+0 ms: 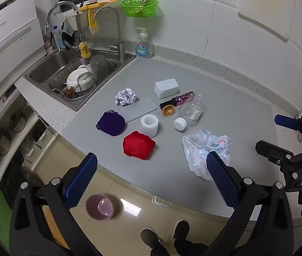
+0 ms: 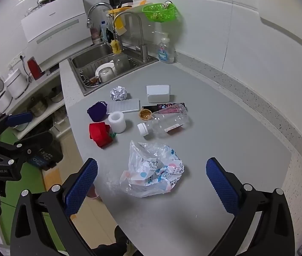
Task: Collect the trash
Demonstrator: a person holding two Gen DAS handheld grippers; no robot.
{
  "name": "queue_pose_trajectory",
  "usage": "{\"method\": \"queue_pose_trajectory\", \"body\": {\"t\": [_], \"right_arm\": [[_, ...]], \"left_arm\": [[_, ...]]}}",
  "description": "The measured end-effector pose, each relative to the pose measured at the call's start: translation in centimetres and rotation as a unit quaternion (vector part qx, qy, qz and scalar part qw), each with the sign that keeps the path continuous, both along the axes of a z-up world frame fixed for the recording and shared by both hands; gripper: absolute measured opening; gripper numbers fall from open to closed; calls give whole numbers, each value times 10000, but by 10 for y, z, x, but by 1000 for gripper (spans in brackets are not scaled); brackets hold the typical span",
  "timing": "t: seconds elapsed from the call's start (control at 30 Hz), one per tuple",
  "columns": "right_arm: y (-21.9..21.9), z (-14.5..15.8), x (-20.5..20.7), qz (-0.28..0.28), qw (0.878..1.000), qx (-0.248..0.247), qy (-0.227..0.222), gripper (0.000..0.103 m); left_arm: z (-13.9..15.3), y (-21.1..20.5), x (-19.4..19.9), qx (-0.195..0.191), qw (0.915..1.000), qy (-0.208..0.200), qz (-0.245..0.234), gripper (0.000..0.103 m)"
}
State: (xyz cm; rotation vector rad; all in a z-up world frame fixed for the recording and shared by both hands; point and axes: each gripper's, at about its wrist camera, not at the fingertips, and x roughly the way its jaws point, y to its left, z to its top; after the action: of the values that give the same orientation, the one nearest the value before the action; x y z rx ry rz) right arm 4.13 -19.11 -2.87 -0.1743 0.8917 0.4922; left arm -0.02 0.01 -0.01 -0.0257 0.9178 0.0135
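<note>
Both the left gripper (image 1: 151,181) and right gripper (image 2: 151,183) hover with jaws spread wide, holding nothing. A crumpled plastic wrapper (image 2: 151,170) lies on the grey countertop (image 2: 225,132) near the front edge. Behind it lie an empty clear bottle (image 2: 168,121) and a crumpled paper ball (image 2: 119,93).

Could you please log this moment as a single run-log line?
phase: start | left gripper: open, empty | right gripper: open, above crumpled plastic bag | empty bottle: lying on counter | nothing collected
</note>
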Motion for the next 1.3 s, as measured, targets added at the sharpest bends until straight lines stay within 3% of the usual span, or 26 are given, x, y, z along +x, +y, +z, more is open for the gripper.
{"method": "queue_pose_trajectory", "body": {"t": [1.3], "right_arm": [[7, 1, -3, 179, 9997, -109, -85, 98]], "left_arm": [[-1, 0, -1, -5, 10000, 1, -7, 100]]}}
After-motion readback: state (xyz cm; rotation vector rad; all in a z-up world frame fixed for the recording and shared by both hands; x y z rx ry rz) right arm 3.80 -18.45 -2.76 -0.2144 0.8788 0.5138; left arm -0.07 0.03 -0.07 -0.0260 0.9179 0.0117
